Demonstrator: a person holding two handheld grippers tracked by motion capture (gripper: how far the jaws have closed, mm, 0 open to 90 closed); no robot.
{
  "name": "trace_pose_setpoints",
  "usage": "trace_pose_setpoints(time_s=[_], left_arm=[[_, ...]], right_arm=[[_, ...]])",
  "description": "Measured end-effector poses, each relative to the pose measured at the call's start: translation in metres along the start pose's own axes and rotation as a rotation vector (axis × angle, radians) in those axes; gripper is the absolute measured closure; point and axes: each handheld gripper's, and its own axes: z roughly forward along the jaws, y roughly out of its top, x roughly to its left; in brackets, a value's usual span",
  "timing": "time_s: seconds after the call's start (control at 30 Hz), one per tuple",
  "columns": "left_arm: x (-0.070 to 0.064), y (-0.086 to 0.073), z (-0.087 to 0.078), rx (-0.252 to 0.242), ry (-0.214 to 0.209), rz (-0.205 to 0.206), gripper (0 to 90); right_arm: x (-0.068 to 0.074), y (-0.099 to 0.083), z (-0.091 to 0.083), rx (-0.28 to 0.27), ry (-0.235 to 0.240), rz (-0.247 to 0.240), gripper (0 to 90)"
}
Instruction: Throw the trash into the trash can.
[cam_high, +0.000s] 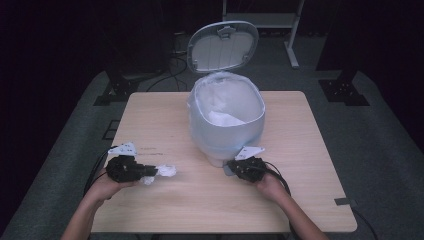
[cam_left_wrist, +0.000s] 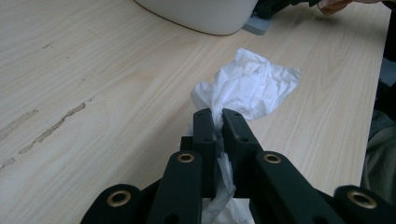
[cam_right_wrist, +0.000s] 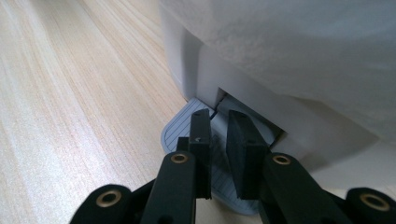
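A crumpled white tissue (cam_high: 167, 171) (cam_left_wrist: 252, 86) lies low over the table's front left, and my left gripper (cam_high: 152, 171) (cam_left_wrist: 217, 114) is shut on one end of it. A white pedal bin (cam_high: 225, 140) (cam_left_wrist: 201, 14) stands mid-table with its lid (cam_high: 222, 46) raised and a thin bag lining it. White paper (cam_high: 225, 119) lies inside. My right gripper (cam_high: 232, 166) (cam_right_wrist: 218, 119) rests on the bin's grey pedal (cam_right_wrist: 180, 128) at the base of the bin (cam_right_wrist: 233, 79), its jaws nearly together with nothing between them.
The wooden table (cam_high: 300, 150) has bare room to the right of the bin and along the front. A scuffed streak (cam_left_wrist: 51, 128) marks the wood on the left. A small grey tab (cam_high: 345, 202) sits at the front right corner.
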Motion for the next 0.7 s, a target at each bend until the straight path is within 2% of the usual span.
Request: trace_pose_setpoints(time_s=[0.37,0.7], left_arm=[[0.000,0.008,-0.008,0.007,-0.006,0.001,84.7],[-0.006,0.028,-0.018,0.005,-0.004,0.032,84.5]], right_arm=[[-0.001,0.001,0.000,0.006,0.002,-0.005,79.4],[0.000,0.002,0.000,0.010,0.001,-0.007,79.4]])
